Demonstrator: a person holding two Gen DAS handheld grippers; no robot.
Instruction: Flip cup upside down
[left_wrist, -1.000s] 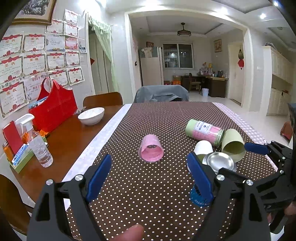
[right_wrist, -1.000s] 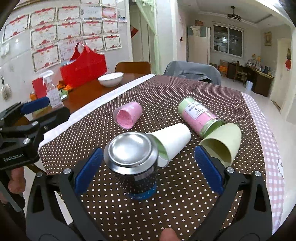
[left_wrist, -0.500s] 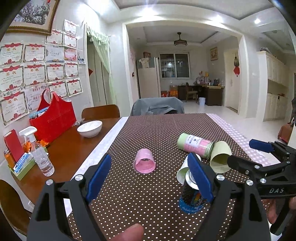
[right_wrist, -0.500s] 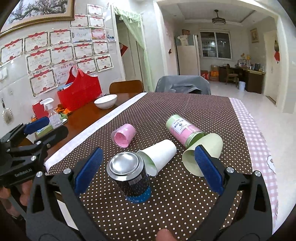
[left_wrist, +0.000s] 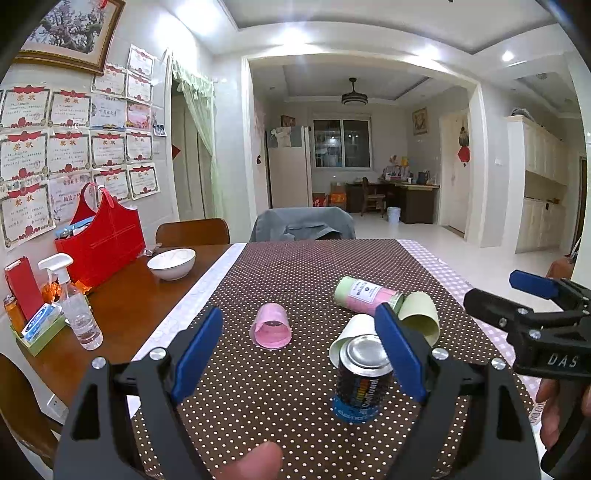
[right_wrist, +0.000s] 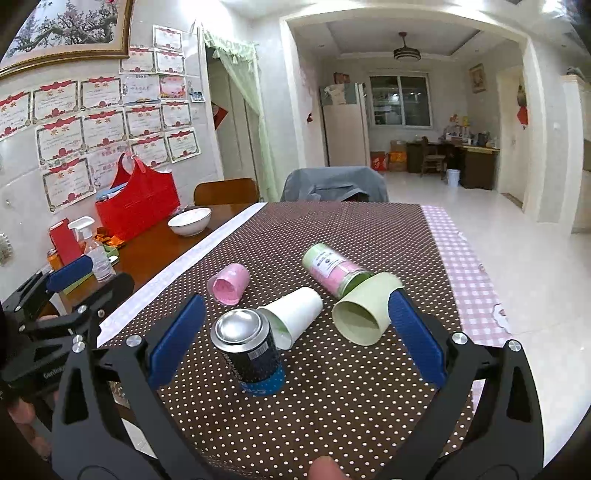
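Both grippers retreating from the cups

Left gripper and right gripper are pulling back, jaws wide and empty; pink cup is lying sideways at 12 o'clock, green cup at 1 o'clock, unflipped.

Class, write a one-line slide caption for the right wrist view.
Open right gripper hovers over dotted tablecloth with pink cup, white cup and green cup lying sideways.

Recessed ceiling lights are flooding the room evenly, blowing out white patches overhead. The can lid is catching a soft glare. Shadows are lying faint under the cups. Fisheye bending is curving the walls, and black vignette is eating the corners. Focus is holding sharp throughout.
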